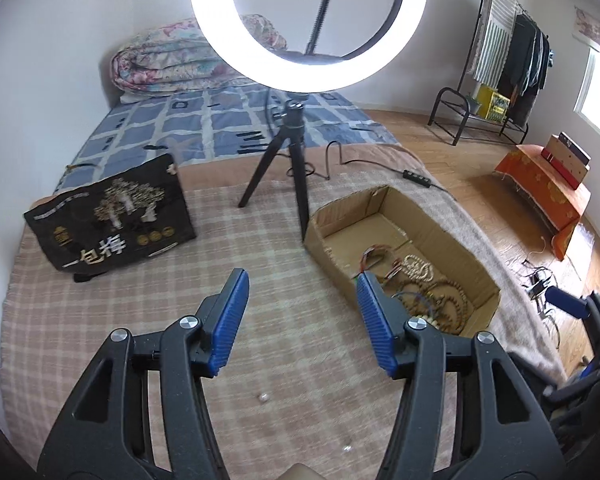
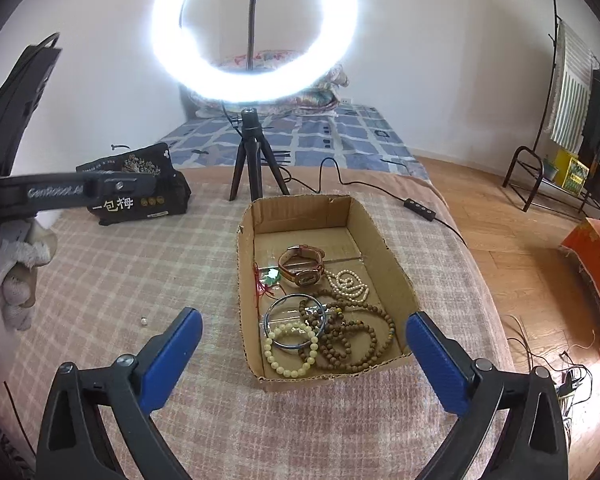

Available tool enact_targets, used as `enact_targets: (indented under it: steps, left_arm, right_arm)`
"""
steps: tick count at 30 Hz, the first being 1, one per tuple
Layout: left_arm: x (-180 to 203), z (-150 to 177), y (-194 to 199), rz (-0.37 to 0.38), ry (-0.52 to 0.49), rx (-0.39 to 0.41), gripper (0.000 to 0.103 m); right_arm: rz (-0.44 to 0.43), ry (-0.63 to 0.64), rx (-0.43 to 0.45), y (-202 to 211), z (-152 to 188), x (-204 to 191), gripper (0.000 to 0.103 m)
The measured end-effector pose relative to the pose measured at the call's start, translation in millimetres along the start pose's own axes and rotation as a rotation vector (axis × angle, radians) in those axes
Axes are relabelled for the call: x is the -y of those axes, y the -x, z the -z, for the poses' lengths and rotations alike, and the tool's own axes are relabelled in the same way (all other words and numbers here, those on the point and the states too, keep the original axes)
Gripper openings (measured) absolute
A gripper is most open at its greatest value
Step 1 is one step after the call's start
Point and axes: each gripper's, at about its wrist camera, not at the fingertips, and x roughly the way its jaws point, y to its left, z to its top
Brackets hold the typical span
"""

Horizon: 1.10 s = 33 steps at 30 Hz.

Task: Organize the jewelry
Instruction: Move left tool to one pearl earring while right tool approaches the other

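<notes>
An open cardboard box (image 2: 384, 240) lies on the checked blanket and holds jewelry: a watch (image 2: 302, 266), a white pearl string (image 2: 350, 284), a metal bangle (image 2: 294, 320), a pale bead bracelet (image 2: 290, 350), brown wooden beads (image 2: 352, 336) and a red-corded pendant (image 2: 268, 278). The box also shows in the left wrist view (image 1: 428, 236). My right gripper (image 2: 304, 344) is open and empty, just in front of the box. My left gripper (image 1: 302, 300) is open and empty, left of the box. A small loose bead (image 1: 263, 397) lies on the blanket under it, also in the right wrist view (image 2: 143, 321).
A ring light on a black tripod (image 2: 256, 160) stands behind the box, its cable and switch (image 2: 418, 204) trailing right. A black printed bag (image 1: 112, 220) lies at the left. Beyond are a quilted bed, a clothes rack (image 1: 500, 68) and an orange-covered bench (image 1: 548, 192).
</notes>
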Motion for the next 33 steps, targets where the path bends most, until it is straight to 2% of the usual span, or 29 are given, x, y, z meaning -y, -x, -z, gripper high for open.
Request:
enact_targets:
  steps: [7, 16, 20, 24, 25, 26, 29, 31, 33]
  left_arm:
    - [-28.4, 38.6, 4.2, -0.019, 0.026, -0.051, 0.058]
    - [-50.8, 94.8, -22.9, -0.011, 0.108, -0.141, 0.061]
    - [-54.5, 111.8, -31.9, -0.003, 0.120, -0.157, 0.061]
    - [-51.9, 121.5, -37.0, -0.004, 0.092, -0.161, 0.061]
    - [-52.2, 123.7, -38.1, -0.004, 0.087, -0.162, 0.061]
    - [-51.5, 126.2, -39.6, 0.000, 0.081, -0.163, 0.061]
    - [-48.4, 131.2, -45.0, 0.004, 0.057, -0.170, 0.061]
    - [-44.6, 133.1, -48.6, -0.005, 0.032, -0.174, 0.057]
    - [-40.4, 133.7, -52.6, -0.007, 0.013, -0.176, 0.047]
  right_arm:
    - [-0.039, -0.029, 0.010, 7.7, 12.8, -11.4, 0.103]
    - [-0.094, 0.036, -0.021, 4.6, 54.1, -48.6, 0.103]
    - [-0.108, 0.104, -0.056, -4.1, 72.6, -70.8, 0.096]
    - [-0.181, 0.132, -0.107, -15.9, 83.9, -85.1, 0.094]
    - [-0.199, 0.142, -0.115, -18.7, 86.2, -88.1, 0.091]
    - [-0.214, 0.160, -0.123, -21.2, 89.1, -90.9, 0.082]
    - [-0.241, 0.200, -0.149, -30.1, 97.2, -96.1, 0.076]
    - [-0.258, 0.202, -0.175, -38.3, 101.6, -96.8, 0.074]
    - [-0.283, 0.194, -0.197, -45.7, 102.9, -96.6, 0.068]
